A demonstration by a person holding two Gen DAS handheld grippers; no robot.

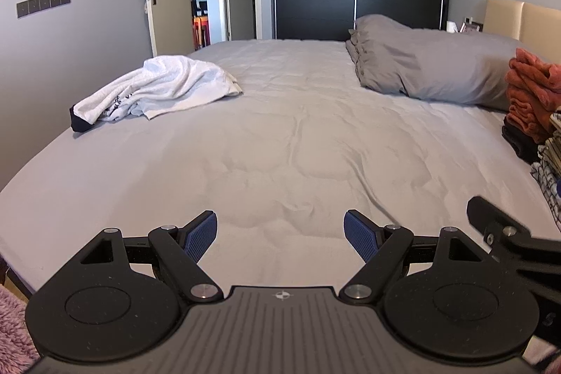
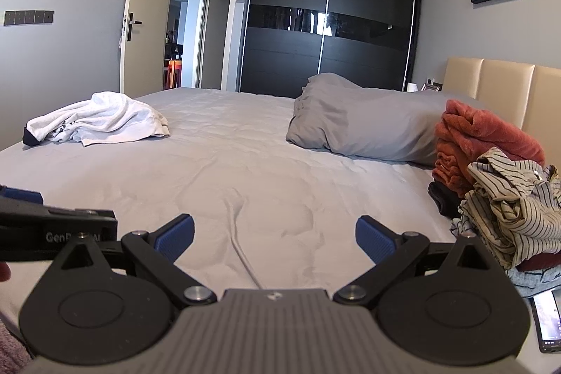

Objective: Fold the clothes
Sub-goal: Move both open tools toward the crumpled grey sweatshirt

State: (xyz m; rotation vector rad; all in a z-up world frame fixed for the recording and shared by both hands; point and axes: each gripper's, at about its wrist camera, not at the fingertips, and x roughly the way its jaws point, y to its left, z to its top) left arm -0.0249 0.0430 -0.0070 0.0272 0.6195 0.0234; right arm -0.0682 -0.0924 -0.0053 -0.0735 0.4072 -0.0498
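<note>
1. I am holding the left gripper point(image 1: 280, 235) low over the near edge of the bed point(image 1: 280, 135), its blue pads point(image 1: 200, 235) standing spread wide with nothing between them.
2. I am keeping the right gripper point(image 2: 275, 239) at the same edge, just beside the left one; its blue pads point(image 2: 373, 242) are also standing wide apart and gripping nothing.
3. The right gripper's black body is poking into the left wrist view at the right side, and the left gripper's body is showing at the left of the right wrist view.
4. A crumpled white shirt point(image 1: 157, 90) with a dark cuff is lying on the far left part of the grey sheet, well apart from both grippers.
5. A heap of clothes is sitting at the right side of the bed: a rust-red fleece point(image 2: 480, 142) is resting near the headboard point(image 2: 498, 83) and a striped shirt point(image 2: 512, 209) is lying in front of it, near the right gripper.
6. A grey pillow point(image 1: 431, 69) is lying across the head of the bed, touching the red fleece.
7. A phone point(image 2: 547, 321) is lying at the lower right beside the striped shirt.
8. A dark wardrobe point(image 2: 329, 13) is standing behind the bed, beside an open door point(image 2: 147, 9).
</note>
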